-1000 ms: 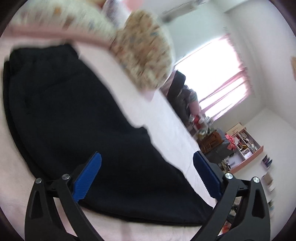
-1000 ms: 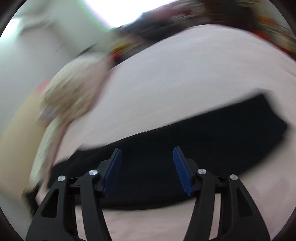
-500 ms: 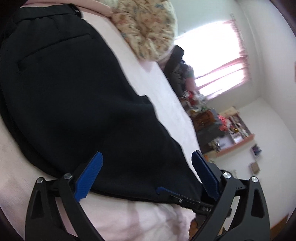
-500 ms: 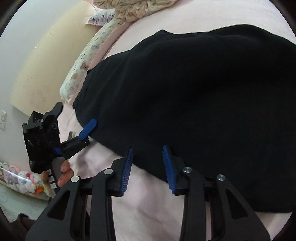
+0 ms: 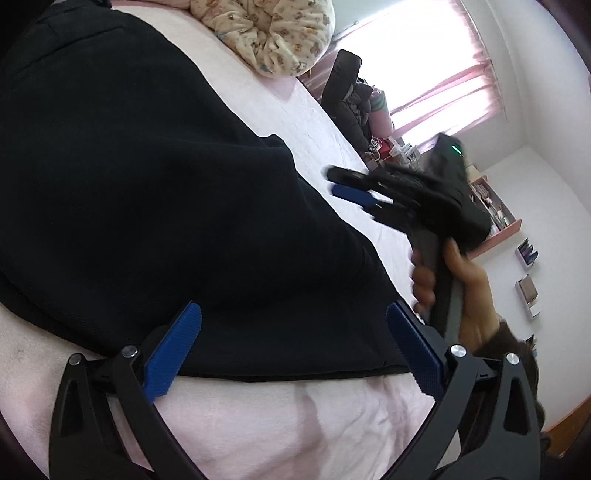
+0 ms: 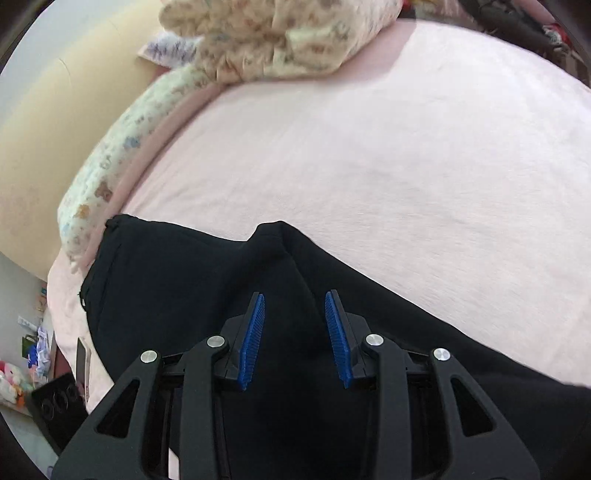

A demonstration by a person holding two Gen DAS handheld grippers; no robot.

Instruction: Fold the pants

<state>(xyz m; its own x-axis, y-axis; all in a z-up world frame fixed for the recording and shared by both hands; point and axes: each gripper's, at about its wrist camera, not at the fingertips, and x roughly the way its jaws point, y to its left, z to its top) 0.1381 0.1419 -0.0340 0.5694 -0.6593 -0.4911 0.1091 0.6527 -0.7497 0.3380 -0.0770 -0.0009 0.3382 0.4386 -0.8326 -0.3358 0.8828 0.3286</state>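
The black fleece pants lie lengthwise ahead; wide-open left tongs straddle the near hem, while narrow empty right tongs hover over the crotch.

Black pants on pink bedsheet; cream bear-print quilt; blue pads.

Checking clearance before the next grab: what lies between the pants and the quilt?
Only bare pink sheet lies between the pants and the quilt, shown best in the right wrist view.
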